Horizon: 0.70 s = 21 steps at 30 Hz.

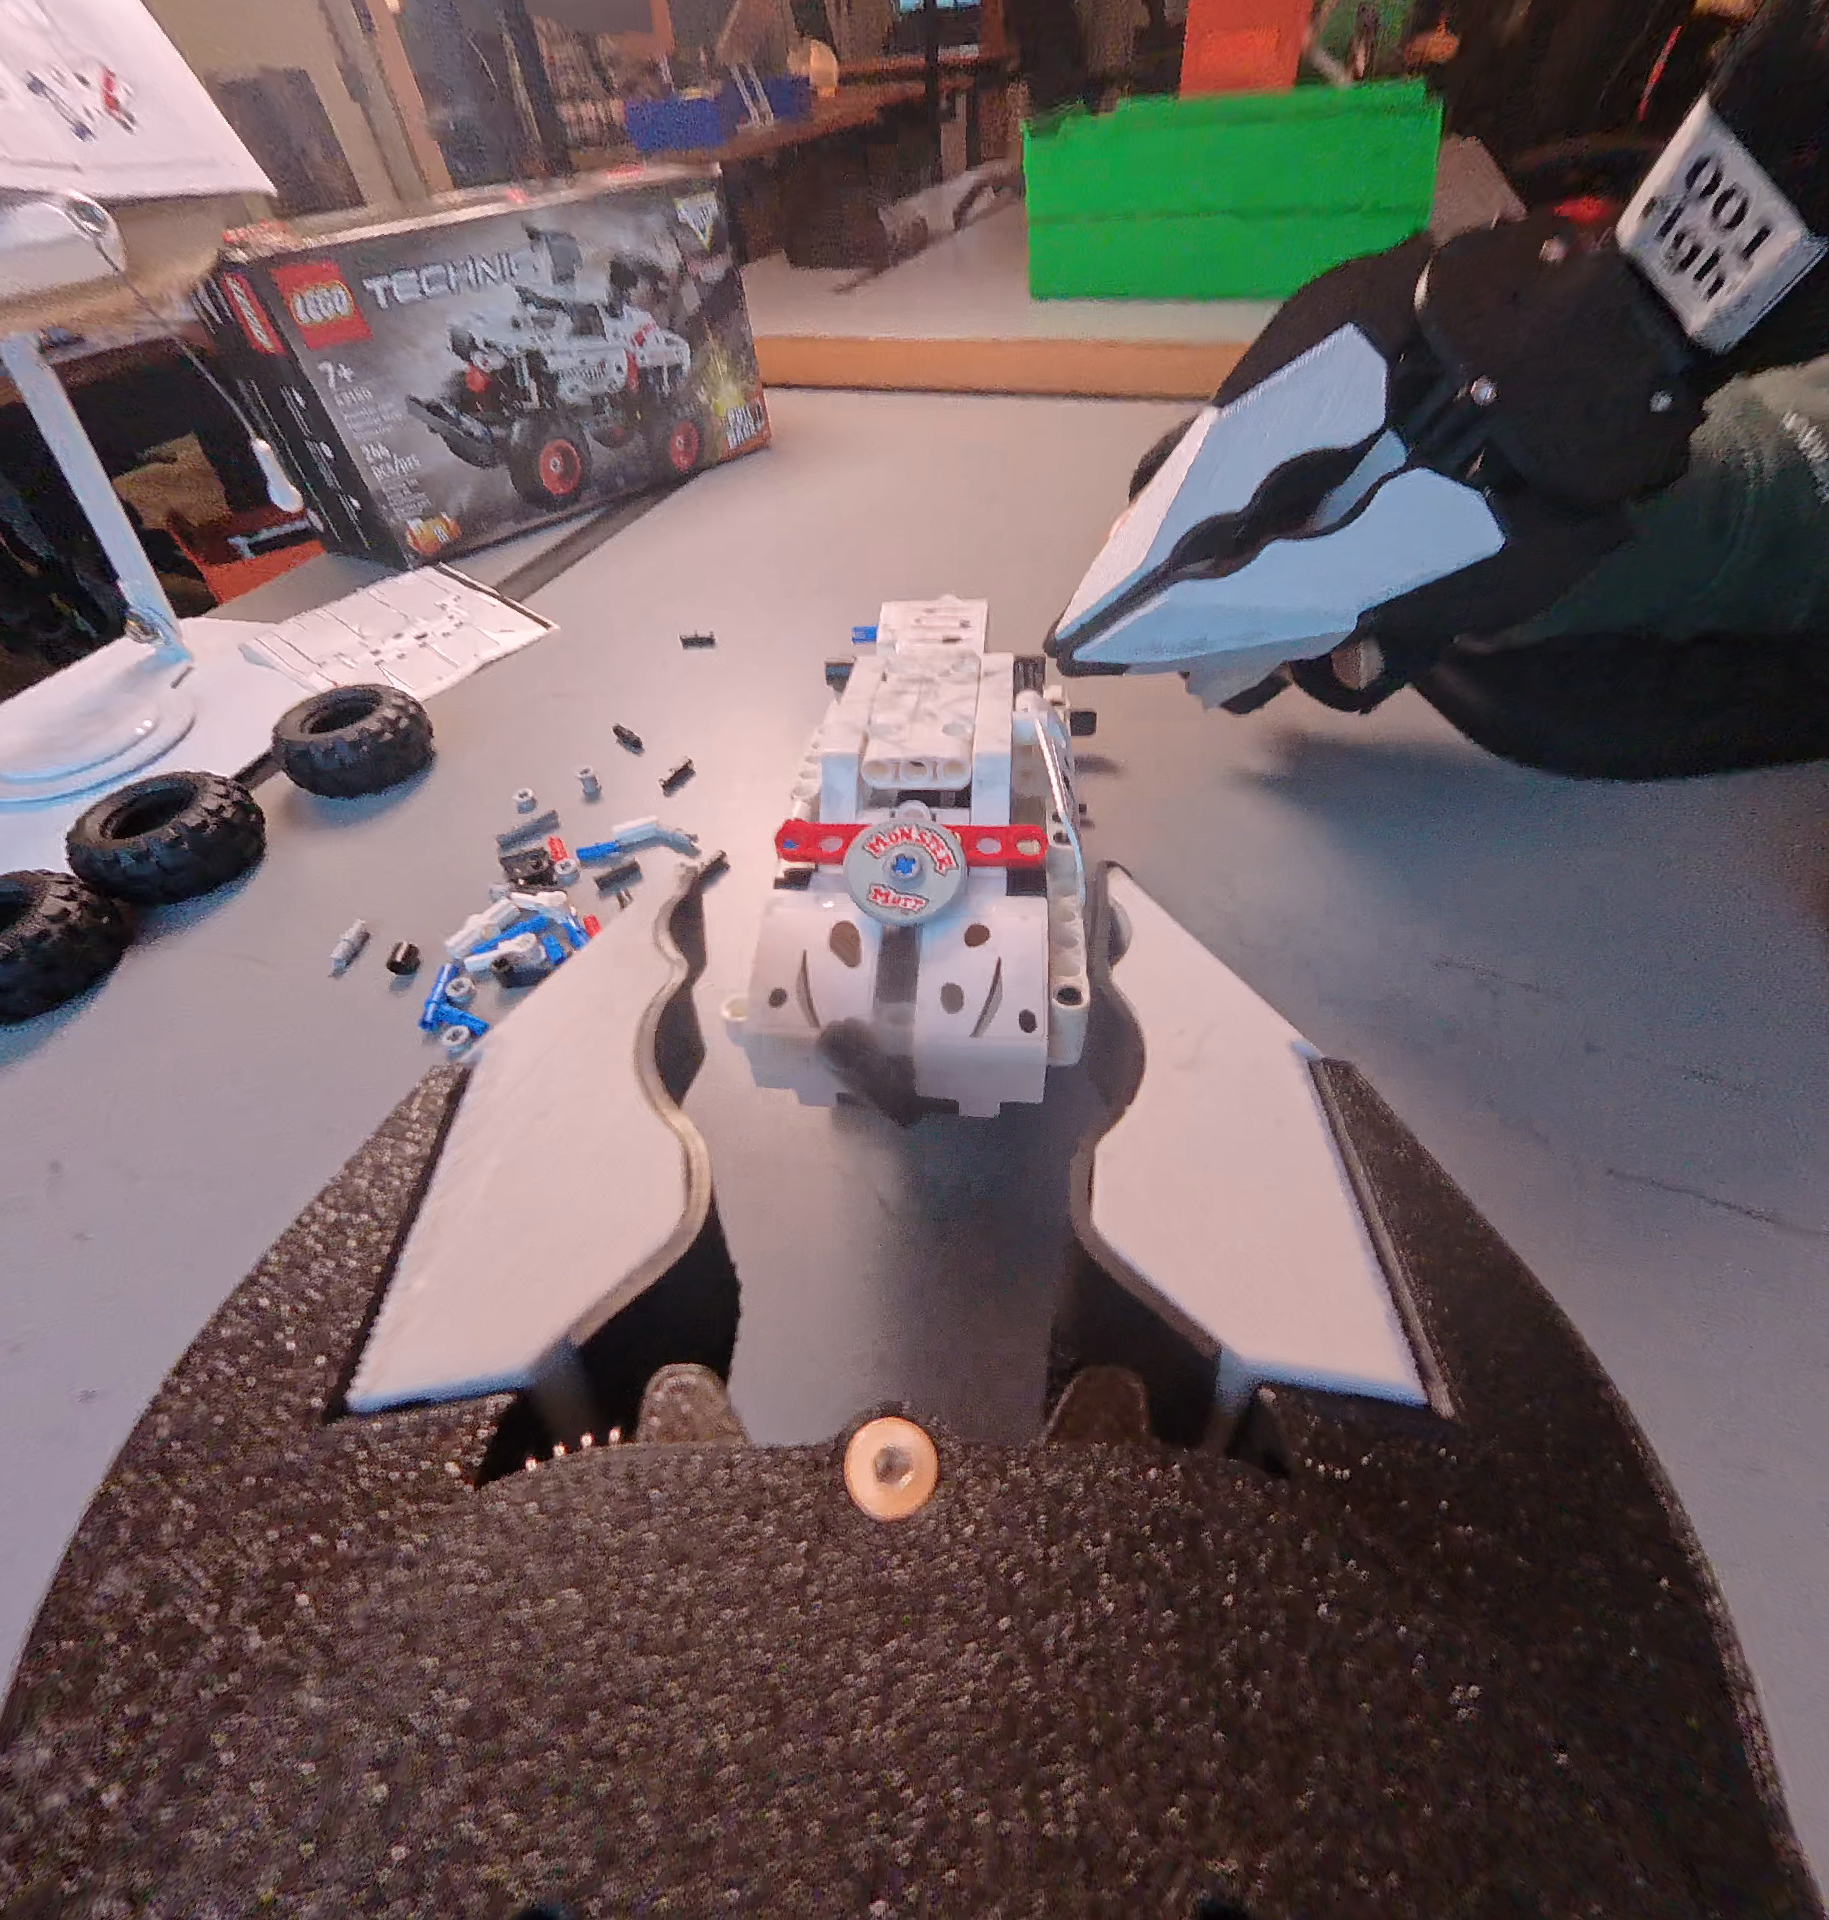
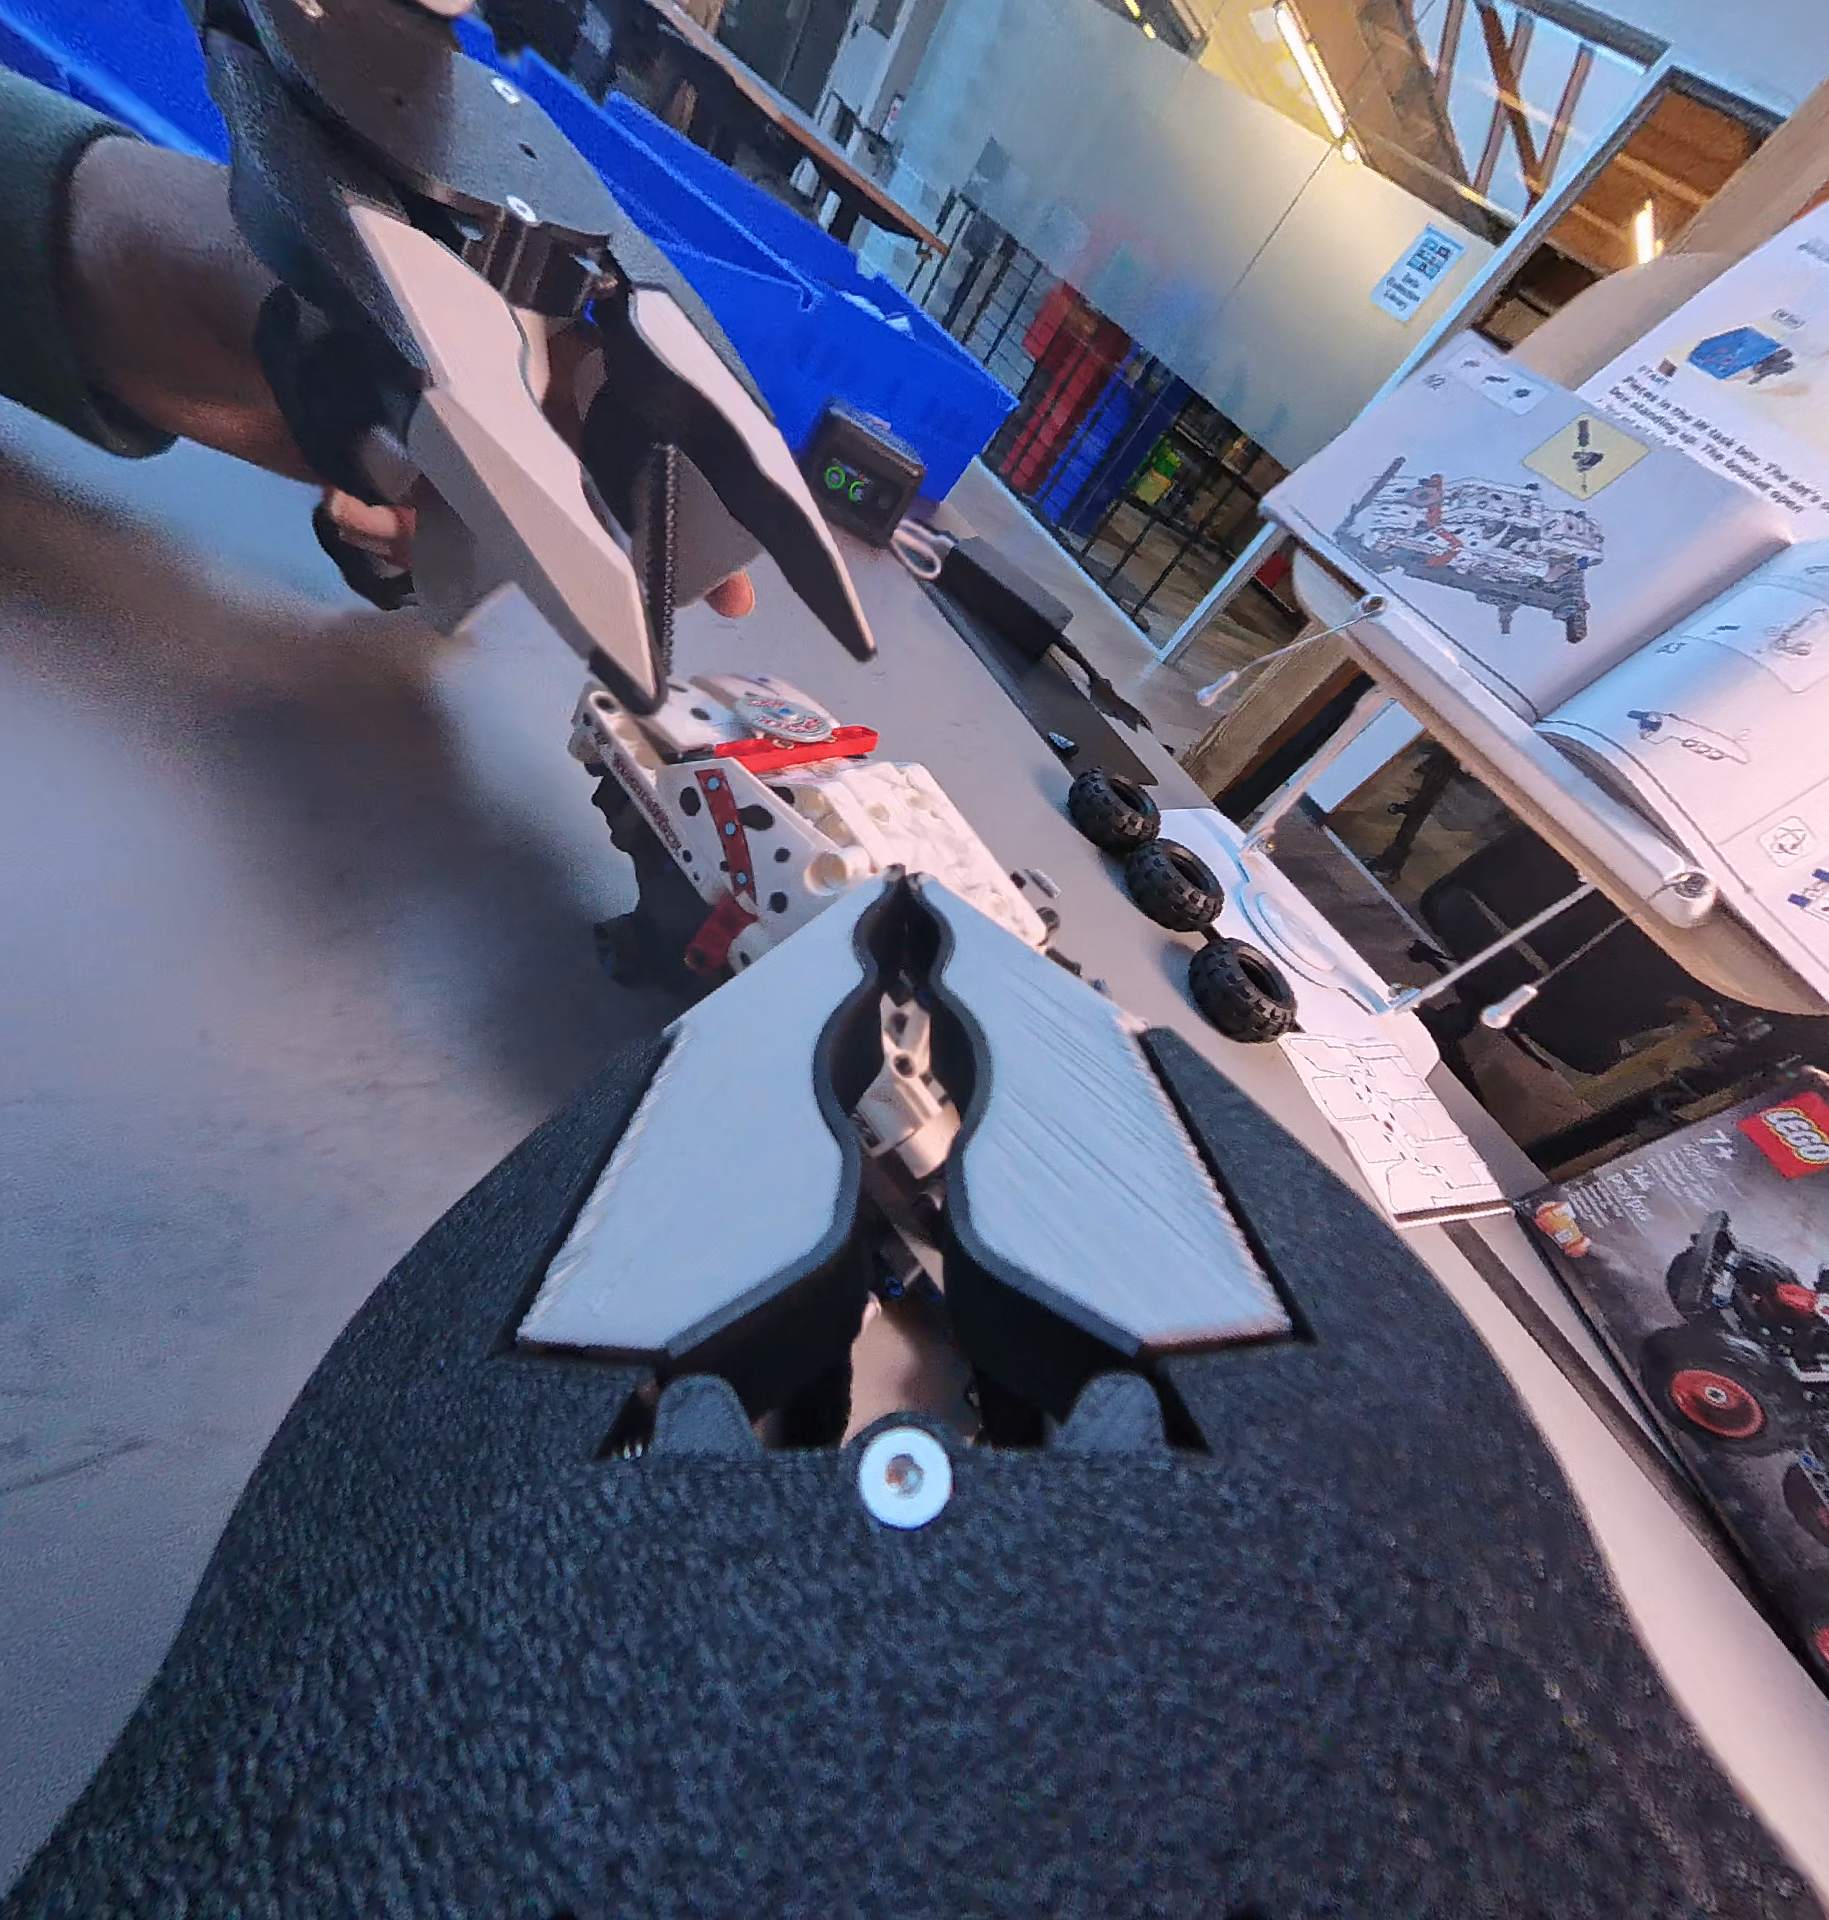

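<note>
A white spotted toy truck body (image 1: 920, 831) with a red beam and a grey round badge stands on the grey table (image 1: 1461, 1039). My left gripper (image 1: 902, 883) is open and straddles its front end. The right finger sits close against the truck's side and the left finger stands apart. My right gripper (image 1: 1061, 649) is shut, with its tips at the truck's rear right corner. In the right wrist view the right gripper (image 2: 905, 883) is shut over the truck (image 2: 785, 831), and a white beam shows through the fingers' gap. The left gripper (image 2: 749, 665) is open above the truck's far end.
Three black tyres (image 1: 354, 738) (image 1: 167, 836) (image 1: 16, 945) and several small loose pieces (image 1: 536, 904) lie left of the truck. The set's box (image 1: 494, 353), a sticker sheet (image 1: 401, 634) and a booklet on a stand (image 2: 1616, 582) are farther left. A green box (image 1: 1232, 192) stands behind. Left tips to right tips: about 7 cm.
</note>
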{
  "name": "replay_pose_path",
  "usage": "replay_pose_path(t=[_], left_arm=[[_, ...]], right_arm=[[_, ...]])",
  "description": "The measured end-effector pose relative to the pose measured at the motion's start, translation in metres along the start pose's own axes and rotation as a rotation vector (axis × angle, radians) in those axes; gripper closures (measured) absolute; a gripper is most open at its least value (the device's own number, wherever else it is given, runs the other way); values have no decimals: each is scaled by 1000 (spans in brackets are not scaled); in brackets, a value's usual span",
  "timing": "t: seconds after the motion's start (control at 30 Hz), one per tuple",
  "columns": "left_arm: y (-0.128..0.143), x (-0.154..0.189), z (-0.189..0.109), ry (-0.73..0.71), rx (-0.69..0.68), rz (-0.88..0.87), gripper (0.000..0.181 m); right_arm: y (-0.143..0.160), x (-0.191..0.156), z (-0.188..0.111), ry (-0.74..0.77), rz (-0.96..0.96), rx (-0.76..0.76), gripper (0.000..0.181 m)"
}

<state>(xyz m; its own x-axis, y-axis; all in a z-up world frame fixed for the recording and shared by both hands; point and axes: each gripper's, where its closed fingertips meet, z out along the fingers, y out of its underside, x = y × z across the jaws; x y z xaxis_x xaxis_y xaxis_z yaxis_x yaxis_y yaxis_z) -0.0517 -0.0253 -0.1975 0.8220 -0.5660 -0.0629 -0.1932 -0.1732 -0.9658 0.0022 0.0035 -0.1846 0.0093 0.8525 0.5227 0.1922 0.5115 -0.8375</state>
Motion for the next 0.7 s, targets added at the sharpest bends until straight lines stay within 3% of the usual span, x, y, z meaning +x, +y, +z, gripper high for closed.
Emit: replay_pose_path(t=[0.1,0.27,0.53,0.7], left_arm=[[-29,-20,-19,-65,127,-39,103],[-84,-85,-41,-313,217,-48,116],[-145,-231,-7,-611,213,-89,100],[-139,-322,23,-740,171,-130,86]], right_arm=[[-4,16,-6,43,58,32,181],[-6,39,-13,110,194,71,181],[1,66,-24,221,250,76,178],[5,83,-31,264,281,79,178]])
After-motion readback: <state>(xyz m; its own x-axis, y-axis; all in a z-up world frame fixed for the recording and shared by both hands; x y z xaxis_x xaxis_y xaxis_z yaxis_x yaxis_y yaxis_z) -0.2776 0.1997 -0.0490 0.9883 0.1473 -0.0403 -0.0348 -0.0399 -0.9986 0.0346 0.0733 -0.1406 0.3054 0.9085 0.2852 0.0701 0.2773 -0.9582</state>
